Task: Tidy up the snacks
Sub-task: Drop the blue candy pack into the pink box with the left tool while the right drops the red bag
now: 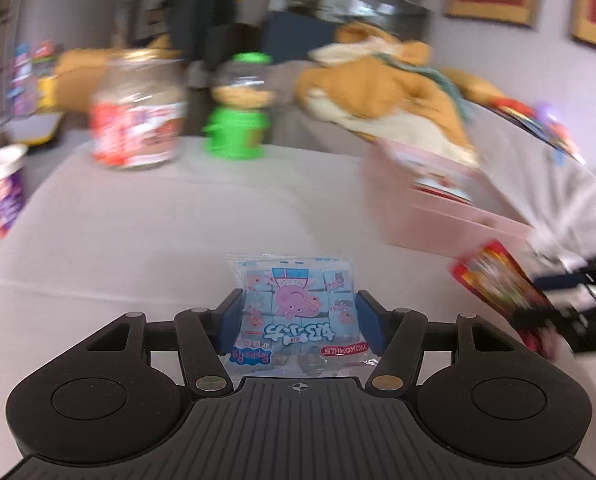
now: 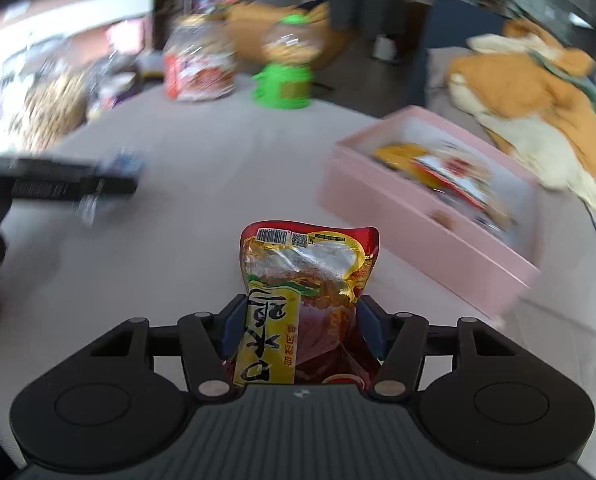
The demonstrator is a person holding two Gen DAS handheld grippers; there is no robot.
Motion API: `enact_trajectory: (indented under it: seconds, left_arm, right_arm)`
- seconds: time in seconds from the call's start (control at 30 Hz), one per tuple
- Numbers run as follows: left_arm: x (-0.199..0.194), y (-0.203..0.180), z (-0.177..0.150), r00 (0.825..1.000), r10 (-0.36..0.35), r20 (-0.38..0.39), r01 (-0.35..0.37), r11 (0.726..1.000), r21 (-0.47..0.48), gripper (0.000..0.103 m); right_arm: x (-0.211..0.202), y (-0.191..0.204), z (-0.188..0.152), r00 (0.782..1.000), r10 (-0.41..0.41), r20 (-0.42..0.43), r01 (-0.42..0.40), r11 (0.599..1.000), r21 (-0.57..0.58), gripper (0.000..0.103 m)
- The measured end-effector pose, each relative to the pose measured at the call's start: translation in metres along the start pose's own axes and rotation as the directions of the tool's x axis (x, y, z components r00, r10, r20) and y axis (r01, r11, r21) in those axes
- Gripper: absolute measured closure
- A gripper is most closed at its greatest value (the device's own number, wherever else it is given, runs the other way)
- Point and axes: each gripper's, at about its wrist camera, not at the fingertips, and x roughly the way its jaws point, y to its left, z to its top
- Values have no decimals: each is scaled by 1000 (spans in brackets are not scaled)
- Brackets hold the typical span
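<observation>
Left wrist view, reading left to right with the pink box (image 1: 449,216) as landmark: far left of the box, a purple-labelled cup (image 1: 2,184) at the table edge; next, a red-labelled jar (image 1: 138,112) and a green-capped bottle (image 1: 238,108), both well beyond and left of the box; then the left gripper (image 1: 299,316), closed on a pale blue snack packet (image 1: 296,308), pads pressing both sides, packet raised off the grey table (image 1: 138,232), left of and nearer than the box. Just right of that, the right gripper's red packet, blurred, near the box's near corner.

Right wrist view, same order: left gripper's dark arm far left of the box (image 2: 429,204); right gripper (image 2: 301,324) clamped on a red-and-yellow snack bag (image 2: 309,276), bag crumpled between the pads, close to the box's left wall. Box already partly filled with packets.

Step in hand, by judgement: carrying both snacks toward the box. Next move: bring each over the open top, clear of the wall, then release without pushing out what lies inside.
</observation>
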Motion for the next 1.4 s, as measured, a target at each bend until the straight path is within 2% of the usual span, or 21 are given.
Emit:
enact_trajectory:
  seconds: [0.17, 0.27, 0.37, 0.47, 0.57, 0.6, 0.67, 0.73, 0.83, 0.93, 1.0, 1.03, 1.07, 1.13, 1.23, 1.4]
  left_arm:
    - [-17, -61, 25, 988, -157, 15, 154, 983, 98, 38]
    - [-10, -89, 58, 977, -209, 45, 202, 972, 121, 38]
    - [23, -109, 99, 966, -240, 98, 230, 967, 106, 37]
    - [76, -114, 134, 953, -272, 134, 275, 961, -5, 36]
    - [141, -114, 148, 970, -244, 15, 244, 967, -75, 39]
    - [151, -108, 147, 971, -239, 13, 239, 965, -107, 39]
    - [147, -95, 142, 965, -245, 90, 257, 954, -155, 39]
    - [132, -85, 136, 960, -240, 144, 260, 954, -147, 39]
    - [110, -76, 124, 971, -212, 109, 223, 970, -98, 39]
    - [97, -71, 106, 977, -207, 55, 210, 976, -59, 39]
    - [91, -71, 96, 982, -185, 35, 186, 982, -29, 39]
    - [89, -70, 91, 987, -160, 29, 161, 987, -9, 39]
    - [83, -68, 84, 990, -140, 23, 140, 990, 8, 39]
    - [76, -64, 73, 994, -111, 10, 110, 993, 40, 39]
    - [68, -57, 56, 997, -81, -10, 82, 994, 73, 39]
    - [54, -52, 20, 999, -13, -50, 19, 992, 122, 39]
  right_arm:
    - [-32, -29, -20, 997, -25, 77, 18, 996, 84, 44]
    - [-40, -41, -34, 992, -48, 113, 35, 993, 109, 44]
    - [-40, -48, -46, 987, -84, 134, 68, 991, 119, 43]
    - [-36, -53, -54, 985, -96, 144, 77, 988, 132, 43]
    - [-29, -61, -56, 987, -81, 140, 59, 986, 157, 43]
    - [-27, -63, -56, 987, -82, 135, 60, 985, 162, 43]
    - [-23, -69, -56, 988, -87, 128, 64, 983, 171, 43]
    - [-25, -77, -54, 987, -89, 133, 63, 980, 189, 43]
    - [-40, -91, -37, 977, -77, 198, 31, 974, 225, 43]
    - [-50, -112, 7, 960, -89, 264, 17, 965, 263, 42]
    - [-46, -127, 43, 949, -129, 289, 37, 952, 305, 34]
    - [-39, -135, 60, 944, -139, 301, 35, 944, 327, 22]
    - [-28, -144, 77, 944, -134, 301, 24, 940, 341, 15]
    - [-1, -157, 101, 966, -78, 245, -9, 942, 336, 15]
    - [23, -151, 100, 976, -148, 158, 86, 935, 344, 15]
    - [20, -109, 50, 987, -93, 133, 47, 949, 312, 15]
